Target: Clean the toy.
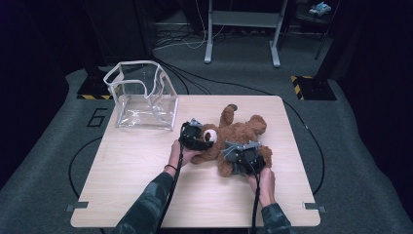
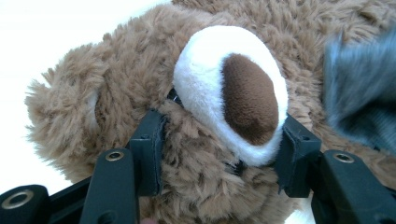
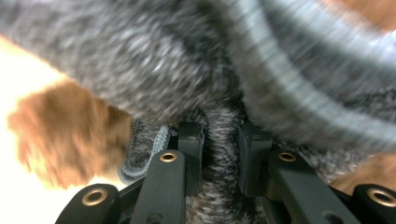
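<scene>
a: where's the teddy bear (image 1: 238,139)?
b: lying mid-table (image 1: 146,195), right of the clear bag (image 1: 141,97).
a: grippers?
b: left gripper (image 2: 219,149) clamps its muzzle; right gripper (image 3: 219,154) pinches its grey sweater (image 3: 154,60).

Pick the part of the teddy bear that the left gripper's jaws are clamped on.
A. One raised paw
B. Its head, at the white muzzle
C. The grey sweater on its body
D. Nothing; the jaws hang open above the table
B: in the left gripper view the left gripper has one black jaw on each side of the teddy bear's head, pressing into the fur just below the white muzzle with its brown nose.
</scene>
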Motion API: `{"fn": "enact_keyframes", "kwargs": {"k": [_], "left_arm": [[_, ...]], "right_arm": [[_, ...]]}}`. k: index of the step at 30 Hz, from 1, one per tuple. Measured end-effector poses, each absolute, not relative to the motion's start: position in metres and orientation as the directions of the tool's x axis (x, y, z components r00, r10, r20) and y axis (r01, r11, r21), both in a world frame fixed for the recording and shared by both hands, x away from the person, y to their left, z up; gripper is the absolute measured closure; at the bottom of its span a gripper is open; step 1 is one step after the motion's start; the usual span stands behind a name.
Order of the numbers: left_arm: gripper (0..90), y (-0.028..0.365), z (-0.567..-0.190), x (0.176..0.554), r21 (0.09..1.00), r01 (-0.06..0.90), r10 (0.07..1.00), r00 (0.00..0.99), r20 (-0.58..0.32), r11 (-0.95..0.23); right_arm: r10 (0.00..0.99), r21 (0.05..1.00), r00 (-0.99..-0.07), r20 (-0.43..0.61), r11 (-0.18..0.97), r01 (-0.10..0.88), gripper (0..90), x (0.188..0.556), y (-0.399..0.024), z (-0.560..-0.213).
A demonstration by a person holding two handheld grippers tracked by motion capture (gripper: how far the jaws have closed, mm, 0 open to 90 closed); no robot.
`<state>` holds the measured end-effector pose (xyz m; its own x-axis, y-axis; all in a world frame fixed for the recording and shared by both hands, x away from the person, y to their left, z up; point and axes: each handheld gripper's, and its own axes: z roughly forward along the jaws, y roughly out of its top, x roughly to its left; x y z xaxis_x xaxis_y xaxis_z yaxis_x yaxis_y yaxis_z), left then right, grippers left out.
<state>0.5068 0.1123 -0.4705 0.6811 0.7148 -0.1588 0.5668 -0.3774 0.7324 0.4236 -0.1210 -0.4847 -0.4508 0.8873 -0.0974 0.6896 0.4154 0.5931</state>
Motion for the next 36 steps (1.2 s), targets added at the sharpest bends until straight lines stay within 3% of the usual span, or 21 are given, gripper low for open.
{"fn": "enact_keyframes", "kwargs": {"k": [4,8,14,18,27,36], "left_arm": [[45.3,0.114,-0.470,0.508,0.729,0.571,0.712,0.682,-0.166,-0.378],[45.3,0.114,-0.470,0.509,0.725,0.573,0.711,0.684,-0.166,-0.382],[45.2,0.114,-0.469,0.510,0.720,0.578,0.709,0.684,-0.171,-0.384],[45.2,0.114,-0.469,0.511,0.720,0.579,0.710,0.683,-0.172,-0.383],[44.9,0.114,-0.469,0.511,0.718,0.582,0.709,0.682,-0.177,-0.381],[44.8,0.115,-0.469,0.512,0.723,0.577,0.707,0.684,-0.176,-0.378]], "right_arm": [[0.891,0.607,-0.448,-0.074,0.397,0.689,74.7,0.416,-0.128,-0.482],[0.897,0.676,-0.438,-0.057,0.357,0.644,74.6,0.409,-0.133,-0.455],[0.897,0.742,-0.439,-0.060,0.334,0.581,74.3,0.424,-0.123,-0.431],[0.896,0.700,-0.439,-0.063,0.353,0.620,74.5,0.437,-0.111,-0.446],[0.888,0.608,-0.459,-0.037,0.384,0.695,74.8,0.431,-0.114,-0.476],[0.890,0.722,-0.446,0.100,0.244,0.648,74.2,0.435,-0.123,-0.419]]}}
